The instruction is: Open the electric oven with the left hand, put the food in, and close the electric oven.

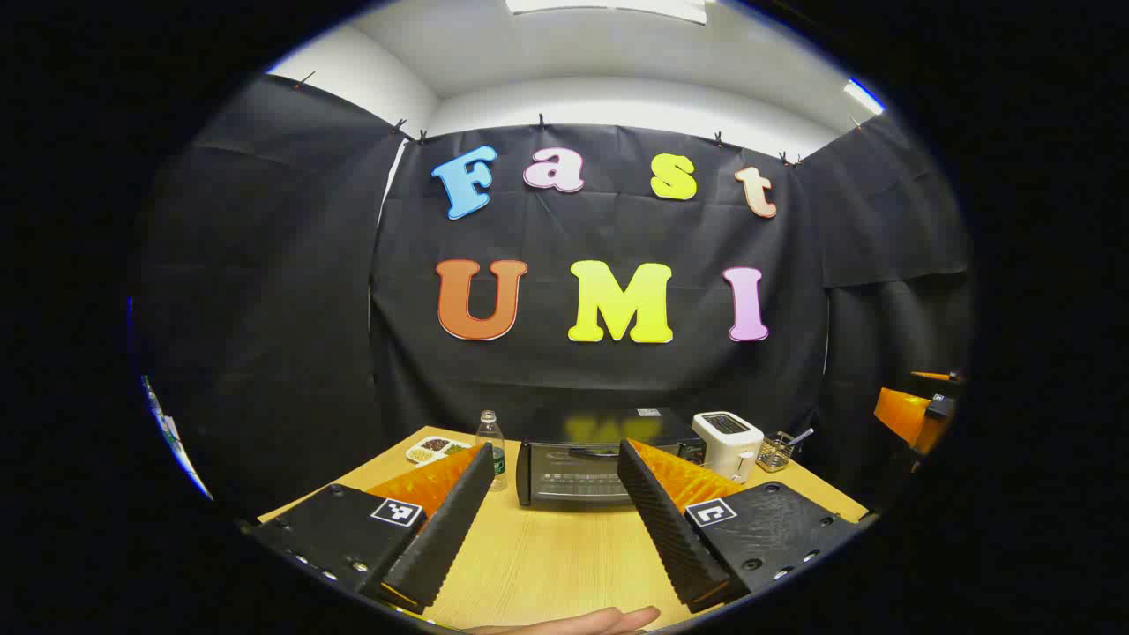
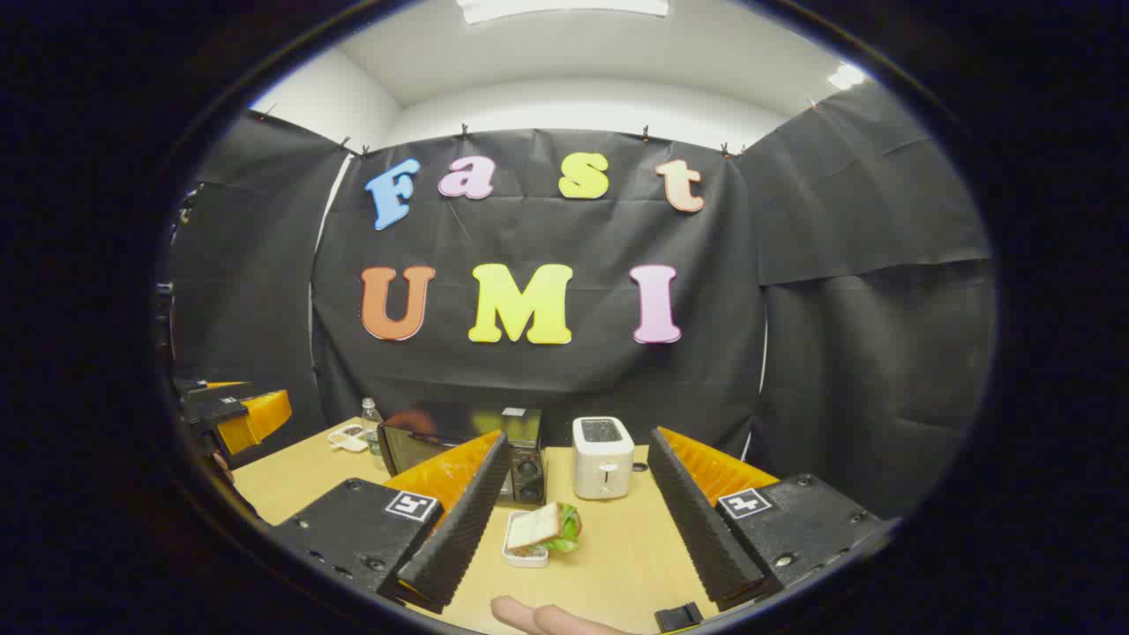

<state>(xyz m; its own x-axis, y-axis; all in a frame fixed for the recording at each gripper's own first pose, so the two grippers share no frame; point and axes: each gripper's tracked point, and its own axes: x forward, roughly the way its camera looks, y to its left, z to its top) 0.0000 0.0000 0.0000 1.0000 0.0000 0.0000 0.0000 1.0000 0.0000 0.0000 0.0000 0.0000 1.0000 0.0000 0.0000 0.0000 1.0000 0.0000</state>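
- the electric oven (image 1: 591, 467) sits toward the back of the wooden counter (image 1: 547, 556), close to the black cloth wall; its door is shut, with the handle running across the top of the glass.
- the left hand-held gripper (image 1: 554, 520) hangs above the counter in front of the electric oven, well apart from it, its two fingers spread wide with nothing between them but bare wood.
- the right hand-held gripper (image 2: 573, 525) is likewise wide open and holds nothing; it hovers over the counter, to the right front of the electric oven (image 2: 463, 450).
- the food, a sandwich (image 2: 545, 527) with green lettuce, lies in a small white tray (image 2: 519, 549) on the counter in front of the electric oven's right end, seen between the right hand-held gripper's fingers but touching neither.
- a white toaster (image 1: 728, 444) stands just right of the electric oven, and a small wire basket (image 1: 776, 451) with utensils stands farther right.
- a clear water bottle (image 1: 491, 445) stands just left of the electric oven, and a white dish of mixed bits (image 1: 434, 450) lies farther left.
- a fingertip (image 1: 600, 622) of the person shows at the bottom edge of the left gripper view.
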